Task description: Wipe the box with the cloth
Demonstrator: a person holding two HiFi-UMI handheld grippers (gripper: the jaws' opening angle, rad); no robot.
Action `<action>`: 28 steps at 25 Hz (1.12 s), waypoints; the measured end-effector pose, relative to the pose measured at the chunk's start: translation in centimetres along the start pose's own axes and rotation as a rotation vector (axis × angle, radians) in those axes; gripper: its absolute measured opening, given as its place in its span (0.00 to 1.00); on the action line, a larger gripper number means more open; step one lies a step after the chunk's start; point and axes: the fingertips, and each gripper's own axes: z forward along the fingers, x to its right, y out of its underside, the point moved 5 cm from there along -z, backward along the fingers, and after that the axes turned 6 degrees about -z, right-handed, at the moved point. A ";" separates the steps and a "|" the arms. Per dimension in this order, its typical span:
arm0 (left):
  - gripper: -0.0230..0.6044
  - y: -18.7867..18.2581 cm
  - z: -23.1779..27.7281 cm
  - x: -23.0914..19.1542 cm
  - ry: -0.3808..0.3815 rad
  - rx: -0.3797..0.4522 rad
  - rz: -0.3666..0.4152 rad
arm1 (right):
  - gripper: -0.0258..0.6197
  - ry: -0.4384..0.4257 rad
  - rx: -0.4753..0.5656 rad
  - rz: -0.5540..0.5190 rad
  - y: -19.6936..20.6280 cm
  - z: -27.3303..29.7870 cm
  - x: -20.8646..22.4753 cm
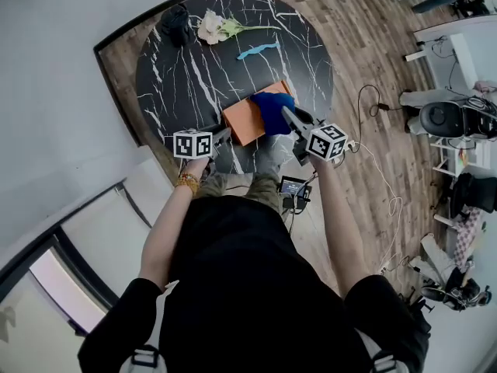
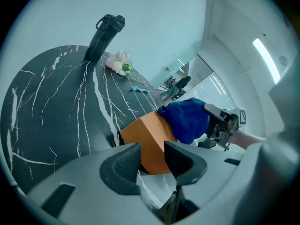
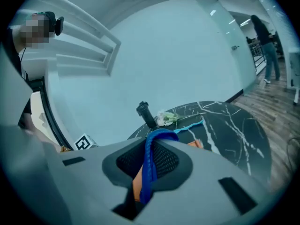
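An orange box (image 1: 247, 117) lies on the near side of the round black marble table (image 1: 186, 76). A blue cloth (image 1: 272, 109) is bunched over the box's right end. My right gripper (image 1: 286, 114) is shut on the cloth; in the right gripper view a blue fold (image 3: 150, 163) is pinched between the pads. My left gripper (image 1: 225, 135) is at the box's near left corner. In the left gripper view the orange box (image 2: 150, 139) fills the gap between the jaws of the left gripper (image 2: 152, 159), which grip its edge. The cloth (image 2: 186, 118) hangs over the box's far end.
At the table's far side lie a black bottle-like object (image 1: 177, 23), a pale flower (image 1: 211, 26) and a light blue strip (image 1: 258, 50). Cables and a small device (image 1: 295, 186) are on the wooden floor by the table. Equipment stands at the right (image 1: 450, 119).
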 end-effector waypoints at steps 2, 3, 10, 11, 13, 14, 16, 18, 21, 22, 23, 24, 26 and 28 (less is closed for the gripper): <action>0.29 0.1 0.3 0.2 0.003 -0.005 0.005 | 0.08 0.041 0.014 -0.024 -1.6 -1.3 2.0; 0.29 0.1 0.4 0.3 0.004 -0.007 0.007 | 0.08 0.064 0.018 -0.041 -2.3 -1.8 2.9; 0.29 0.2 0.5 0.3 -0.006 -0.020 0.010 | 0.09 0.196 -0.234 -0.263 0.4 -1.1 6.0; 0.29 0.2 0.6 0.3 -0.006 -0.022 0.010 | 0.09 0.220 -0.292 -0.323 1.5 -0.5 6.3; 0.29 0.3 0.7 0.4 -0.008 -0.025 0.013 | 0.11 0.287 -0.356 -0.430 2.8 0.4 6.5; 0.29 0.4 0.6 0.4 -0.008 -0.027 0.014 | 0.13 0.310 -0.357 -0.459 3.0 0.6 6.3; 0.29 0.4 0.6 0.4 -0.011 -0.029 0.014 | 0.23 0.322 -0.343 -0.476 3.2 1.1 5.2; 0.29 0.3 0.5 0.3 -0.013 -0.028 0.010 | 0.30 0.336 -0.360 -0.504 3.7 1.5 3.9; 0.29 0.1 0.3 0.1 -0.018 -0.024 0.005 | 0.30 0.351 -0.460 -0.546 5.7 2.2 3.0; 0.29 0.1 0.3 0.0 -0.018 -0.025 0.006 | 0.33 0.349 -0.504 -0.542 6.5 2.5 3.1; 0.29 0.2 0.4 0.0 -0.017 -0.027 0.006 | 0.35 0.346 -0.538 -0.526 7.1 2.9 3.4; 0.29 0.2 0.4 0.0 -0.014 -0.030 0.008 | 0.36 0.339 -0.553 -0.499 7.5 3.2 3.7; 0.29 0.4 0.6 0.2 -0.008 -0.037 0.015 | 0.36 0.325 -0.544 -0.437 7.8 3.8 4.2; 0.29 0.5 0.7 0.2 -0.007 -0.042 0.019 | 0.36 0.328 -0.534 -0.366 7.8 4.0 4.8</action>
